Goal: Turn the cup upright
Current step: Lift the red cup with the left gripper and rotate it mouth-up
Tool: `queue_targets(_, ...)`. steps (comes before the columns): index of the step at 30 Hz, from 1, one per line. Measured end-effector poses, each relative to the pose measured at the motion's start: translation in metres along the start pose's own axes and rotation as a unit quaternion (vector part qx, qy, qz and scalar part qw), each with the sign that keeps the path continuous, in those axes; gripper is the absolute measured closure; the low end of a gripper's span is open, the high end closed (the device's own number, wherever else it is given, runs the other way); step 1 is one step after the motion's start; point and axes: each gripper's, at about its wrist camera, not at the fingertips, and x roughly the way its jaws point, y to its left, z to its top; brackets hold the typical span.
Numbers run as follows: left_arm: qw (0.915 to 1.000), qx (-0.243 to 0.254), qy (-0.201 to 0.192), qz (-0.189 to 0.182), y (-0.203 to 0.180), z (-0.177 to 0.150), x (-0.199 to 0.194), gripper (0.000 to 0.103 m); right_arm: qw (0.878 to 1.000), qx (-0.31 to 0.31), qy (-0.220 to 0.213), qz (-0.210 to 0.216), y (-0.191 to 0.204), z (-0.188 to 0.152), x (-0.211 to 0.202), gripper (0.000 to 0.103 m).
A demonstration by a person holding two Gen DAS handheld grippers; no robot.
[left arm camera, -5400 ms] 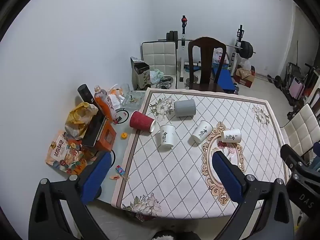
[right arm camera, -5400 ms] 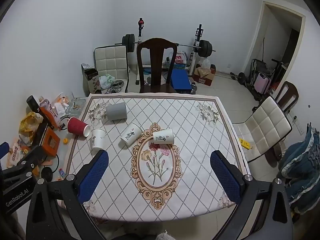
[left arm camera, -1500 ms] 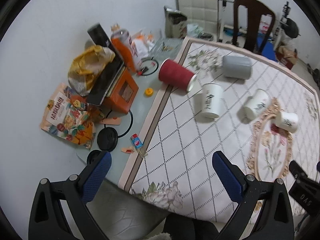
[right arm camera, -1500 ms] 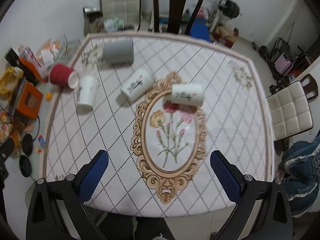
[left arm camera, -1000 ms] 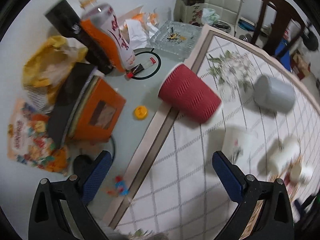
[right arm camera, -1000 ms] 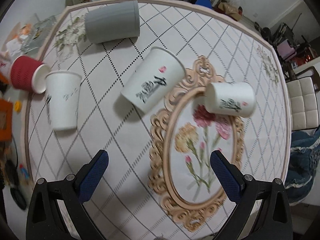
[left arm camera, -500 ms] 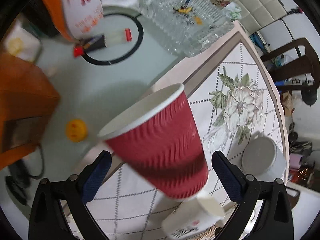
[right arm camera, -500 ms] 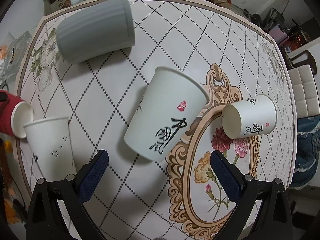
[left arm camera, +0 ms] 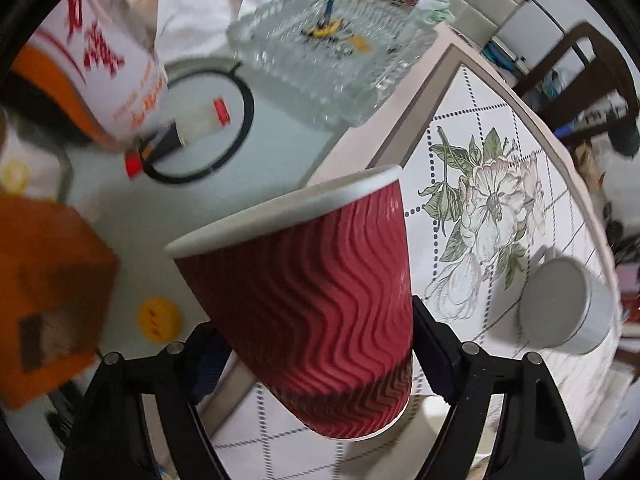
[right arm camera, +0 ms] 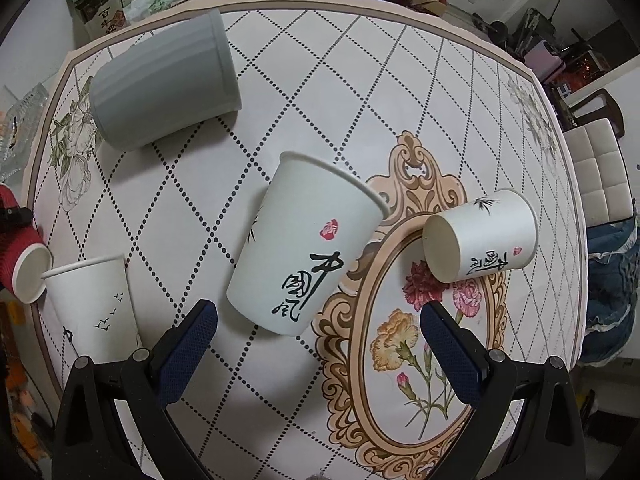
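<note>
A red ribbed paper cup [left arm camera: 316, 320] lies on its side at the tablecloth's left edge, and my left gripper [left arm camera: 316, 360] is shut on it, fingers against both sides. It also shows in the right wrist view [right arm camera: 20, 264]. My right gripper [right arm camera: 320, 344] is open just above and short of a large white paper cup with black calligraphy [right arm camera: 304, 244], which lies on its side. A grey cup [right arm camera: 160, 80], a small white cup [right arm camera: 480, 240] and a white cup with bird marks [right arm camera: 96, 304] also lie on their sides.
Left of the cloth, on the glass tabletop, are a glass ashtray [left arm camera: 328, 48], an orange-and-white bottle [left arm camera: 92, 68], an orange box [left arm camera: 44, 292] and a yellow cap [left arm camera: 158, 318]. A dark wooden chair [left arm camera: 580, 76] stands behind the table. A white padded chair [right arm camera: 600, 168] stands to the right.
My left gripper has closed its fingers onto the red cup. My right gripper has come a little nearer to the large white cup and stays open.
</note>
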Motion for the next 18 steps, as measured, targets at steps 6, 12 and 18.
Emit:
queue_targets(6,0.9930,0.086,-0.054,0.060,-0.015,-0.008,-0.028,0.024,1.000,-0.004,-0.008,0.001,-0.004,-0.004,-0.011,0.001)
queue_targets(12,0.9886,0.109,-0.078,0.068,-0.014,-0.019,-0.061,0.024,1.000,-0.008,-0.022,0.007,-0.008,-0.010,-0.028,0.001)
queue_targets(18,0.9848,0.118,-0.106,0.070,-0.014,-0.027,-0.089,0.024,0.999,-0.004,-0.031,0.012,-0.029,-0.020,-0.040,0.001)
